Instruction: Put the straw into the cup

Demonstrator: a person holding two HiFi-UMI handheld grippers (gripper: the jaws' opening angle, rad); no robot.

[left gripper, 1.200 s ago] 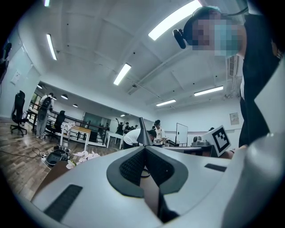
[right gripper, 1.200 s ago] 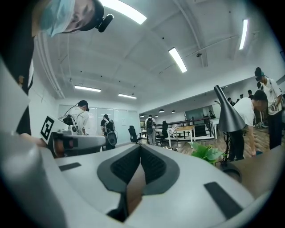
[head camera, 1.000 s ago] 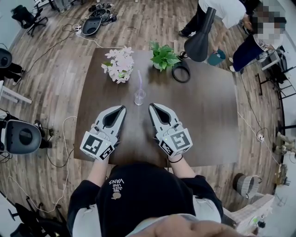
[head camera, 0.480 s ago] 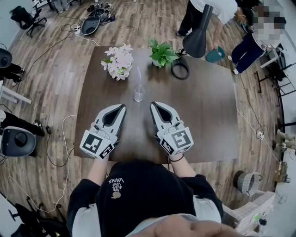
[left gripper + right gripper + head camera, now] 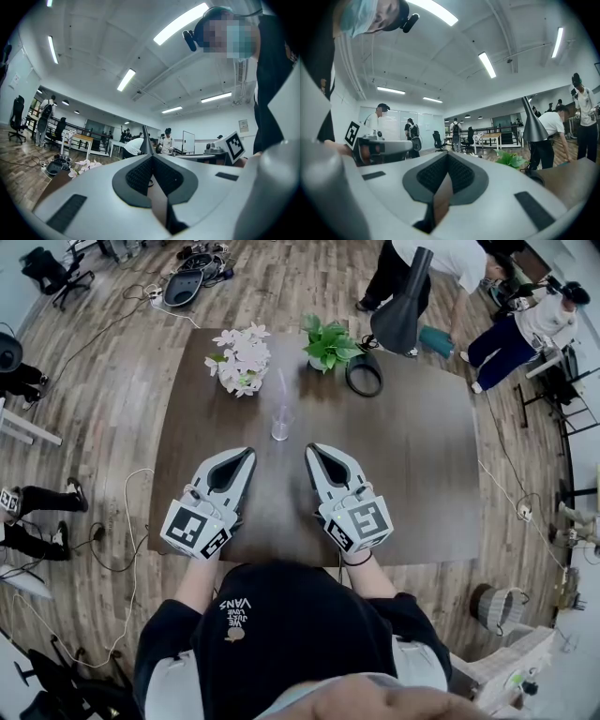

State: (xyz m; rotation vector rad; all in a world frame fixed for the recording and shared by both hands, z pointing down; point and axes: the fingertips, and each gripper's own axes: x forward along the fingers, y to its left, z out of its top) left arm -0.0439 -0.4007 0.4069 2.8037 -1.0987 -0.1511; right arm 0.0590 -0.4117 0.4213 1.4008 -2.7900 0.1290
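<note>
A small clear cup (image 5: pixel 280 424) stands on the dark wooden table (image 5: pixel 422 465), in front of both grippers. A thin pale straw (image 5: pixel 282 390) rises out of it, leaning slightly away from me. My left gripper (image 5: pixel 250 454) rests level on the table, a little short of the cup and to its left, jaws together and empty. My right gripper (image 5: pixel 310 448) lies alongside it, just right of the cup, also shut with nothing held. In the left gripper view (image 5: pixel 151 156) and the right gripper view (image 5: pixel 447 154) the closed jaws hide the cup.
White flowers (image 5: pixel 239 360), a green potted plant (image 5: pixel 328 345) and a black desk lamp (image 5: pixel 403 310) with its ring-shaped base (image 5: pixel 365 379) stand along the table's far edge. Two people bend over at the back right (image 5: pixel 450 263). Cables and chairs lie on the wooden floor.
Both grippers, the cup and the straw stay where they were. Only the people at the back right and things on the floor at the left have shifted.
</note>
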